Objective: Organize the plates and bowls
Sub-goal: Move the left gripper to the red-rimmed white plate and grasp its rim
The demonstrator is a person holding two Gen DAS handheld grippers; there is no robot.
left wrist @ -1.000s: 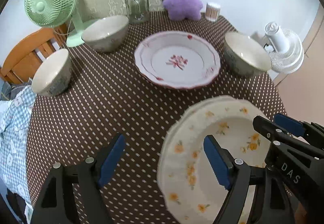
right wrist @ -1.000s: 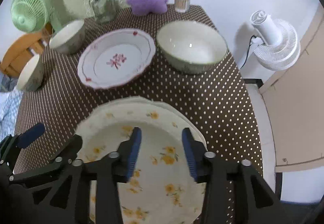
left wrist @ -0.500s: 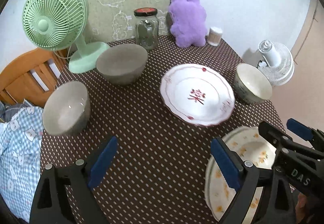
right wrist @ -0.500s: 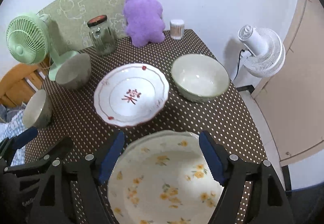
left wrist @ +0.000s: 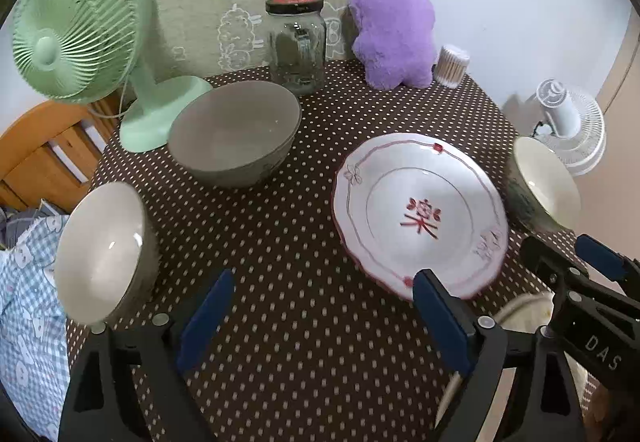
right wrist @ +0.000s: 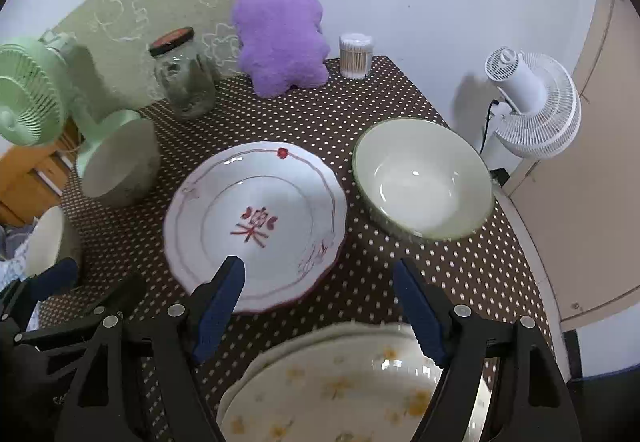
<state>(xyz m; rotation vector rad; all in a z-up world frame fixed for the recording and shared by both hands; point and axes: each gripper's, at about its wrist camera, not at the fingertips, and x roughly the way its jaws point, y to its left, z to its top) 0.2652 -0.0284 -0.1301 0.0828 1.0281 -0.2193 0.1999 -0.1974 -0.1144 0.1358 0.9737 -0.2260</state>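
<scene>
Both grippers are held empty above the dotted tablecloth (left wrist: 280, 242): left gripper (left wrist: 320, 314) wide but closing slightly, right gripper (right wrist: 320, 306) spread apart. Yellow-flowered plates (right wrist: 340, 382) are stacked below; a red-patterned plate (right wrist: 256, 222) is centred among three bowls.

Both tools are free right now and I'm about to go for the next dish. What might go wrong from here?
1. The right bowl stands at the table's edge, beside the floor fan; a push outward might tip it off.
2. The left bowl also stands near an edge.
3. The red-patterned plate lies flat, so the right tool may skid it toward the bowls.
</scene>
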